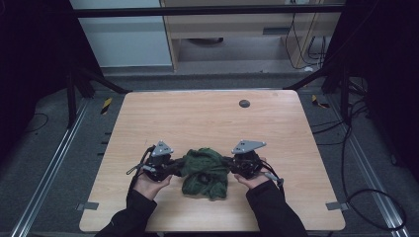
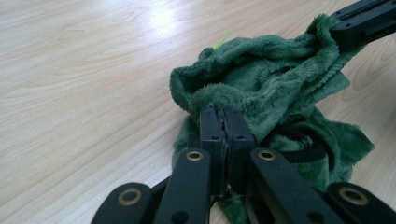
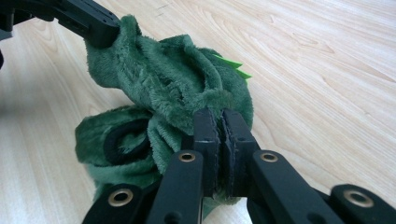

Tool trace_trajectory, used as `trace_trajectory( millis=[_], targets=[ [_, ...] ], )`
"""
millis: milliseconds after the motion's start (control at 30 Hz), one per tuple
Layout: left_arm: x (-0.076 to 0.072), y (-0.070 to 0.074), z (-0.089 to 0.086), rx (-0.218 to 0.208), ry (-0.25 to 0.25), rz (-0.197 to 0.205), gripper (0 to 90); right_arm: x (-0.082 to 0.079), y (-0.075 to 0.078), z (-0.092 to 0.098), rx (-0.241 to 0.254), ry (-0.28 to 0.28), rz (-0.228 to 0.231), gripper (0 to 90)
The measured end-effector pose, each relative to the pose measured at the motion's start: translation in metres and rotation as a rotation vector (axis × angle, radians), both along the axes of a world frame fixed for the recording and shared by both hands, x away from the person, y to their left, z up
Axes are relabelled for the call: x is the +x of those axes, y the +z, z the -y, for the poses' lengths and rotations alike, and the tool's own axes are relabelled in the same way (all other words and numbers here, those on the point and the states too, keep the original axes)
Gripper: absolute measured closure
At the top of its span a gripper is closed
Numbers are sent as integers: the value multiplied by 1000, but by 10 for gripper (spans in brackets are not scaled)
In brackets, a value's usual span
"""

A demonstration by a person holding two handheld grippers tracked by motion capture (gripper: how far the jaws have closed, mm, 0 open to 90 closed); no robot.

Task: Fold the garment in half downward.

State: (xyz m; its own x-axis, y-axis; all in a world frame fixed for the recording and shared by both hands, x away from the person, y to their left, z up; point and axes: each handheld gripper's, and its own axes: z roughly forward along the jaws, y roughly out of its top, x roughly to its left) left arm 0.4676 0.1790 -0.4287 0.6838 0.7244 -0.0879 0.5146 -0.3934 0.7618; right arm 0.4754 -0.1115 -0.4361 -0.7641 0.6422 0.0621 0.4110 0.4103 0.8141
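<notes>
left tool (image 2: 225, 122) pinching green plush cloth (image 1: 203, 172) (bunched on table (image 1: 207, 116)) | right tool (image 3: 220, 123) pinching its other side

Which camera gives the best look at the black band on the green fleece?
The right gripper view: the black band shows as a full loop on the green fleece. In the left gripper view the band is only a partial strip low in the folds. In the high view the fleece is too small to tell.

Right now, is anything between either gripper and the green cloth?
Nothing visible. The left gripper and right gripper are each shut on a fold of the cloth, one at each side.
</notes>
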Motion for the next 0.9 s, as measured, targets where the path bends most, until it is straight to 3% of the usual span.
trace_trajectory(
  millis=[467, 900],
  targets=[
    [-21, -12, -1, 9, -28, -47, 884, -18, -8, 4, 9, 23, -32, 854],
    [-31, -21, -3, 19, -44, -86, 883, -31, -20, 7, 9, 35, -60, 838]
  ],
)
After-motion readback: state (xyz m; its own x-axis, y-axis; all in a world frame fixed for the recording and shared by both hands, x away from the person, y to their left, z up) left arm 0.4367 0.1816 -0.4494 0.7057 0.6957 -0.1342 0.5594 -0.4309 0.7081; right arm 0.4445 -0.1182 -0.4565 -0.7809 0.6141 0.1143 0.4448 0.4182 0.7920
